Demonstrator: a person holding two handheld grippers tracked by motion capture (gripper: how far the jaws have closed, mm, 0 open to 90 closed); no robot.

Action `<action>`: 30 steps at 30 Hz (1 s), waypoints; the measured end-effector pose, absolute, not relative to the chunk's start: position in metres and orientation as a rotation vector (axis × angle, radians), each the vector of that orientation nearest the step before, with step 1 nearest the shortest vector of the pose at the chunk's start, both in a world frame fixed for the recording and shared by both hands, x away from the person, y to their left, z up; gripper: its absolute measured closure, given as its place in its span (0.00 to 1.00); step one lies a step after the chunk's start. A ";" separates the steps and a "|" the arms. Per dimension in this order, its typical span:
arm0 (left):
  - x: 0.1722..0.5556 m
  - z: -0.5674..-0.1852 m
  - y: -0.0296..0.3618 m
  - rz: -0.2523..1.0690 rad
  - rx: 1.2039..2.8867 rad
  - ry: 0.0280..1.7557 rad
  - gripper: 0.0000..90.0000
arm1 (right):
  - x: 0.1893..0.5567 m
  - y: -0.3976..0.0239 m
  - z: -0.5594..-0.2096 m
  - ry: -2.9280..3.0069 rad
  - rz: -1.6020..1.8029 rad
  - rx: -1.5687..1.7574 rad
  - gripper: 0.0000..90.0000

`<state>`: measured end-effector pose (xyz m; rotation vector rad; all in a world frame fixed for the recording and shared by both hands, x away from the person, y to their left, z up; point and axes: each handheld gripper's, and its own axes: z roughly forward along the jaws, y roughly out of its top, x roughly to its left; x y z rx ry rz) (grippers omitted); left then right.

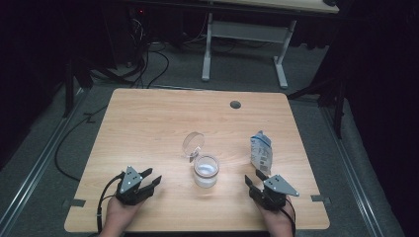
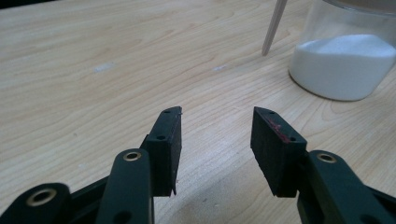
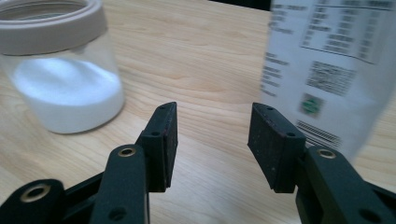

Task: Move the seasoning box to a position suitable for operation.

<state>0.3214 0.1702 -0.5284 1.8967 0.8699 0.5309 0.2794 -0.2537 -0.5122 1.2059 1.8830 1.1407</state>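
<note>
Both grippers rest apart, jaws open and empty — left gripper (image 1: pixel 148 178), right gripper (image 1: pixel 254 180). The open jar (image 1: pixel 206 171) of white powder stands mid-table, pouch (image 1: pixel 261 153) just right. Likely next — right gripper grasps the pouch.

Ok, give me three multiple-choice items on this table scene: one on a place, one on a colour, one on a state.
1. Where does the pouch stand relative to the jar?
A. on the side of the right gripper
B. on the side of the left gripper
C. inside it

2. What colour is the powder in the jar?
A. brown
B. white
C. green

3. How is the jar's lid?
A. screwed shut
B. swung up, open
C. lying at the table's far edge

Answers: 1 A, the high view shows the pouch beyond the right gripper. 2 B, both gripper views show white powder. 3 B, the clear lid stands up behind the jar's mouth.
</note>
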 end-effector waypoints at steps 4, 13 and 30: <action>0.320 -0.528 0.167 0.519 1.903 0.865 0.59 | 0.281 -0.241 -0.514 1.927 1.149 1.171 0.60; 0.318 -0.525 0.162 0.480 1.909 0.866 0.58 | 0.282 -0.216 -0.516 1.993 1.172 1.116 0.63; 0.314 -0.521 0.159 0.388 1.878 0.929 0.61 | 0.291 -0.202 -0.519 2.041 1.196 1.094 0.75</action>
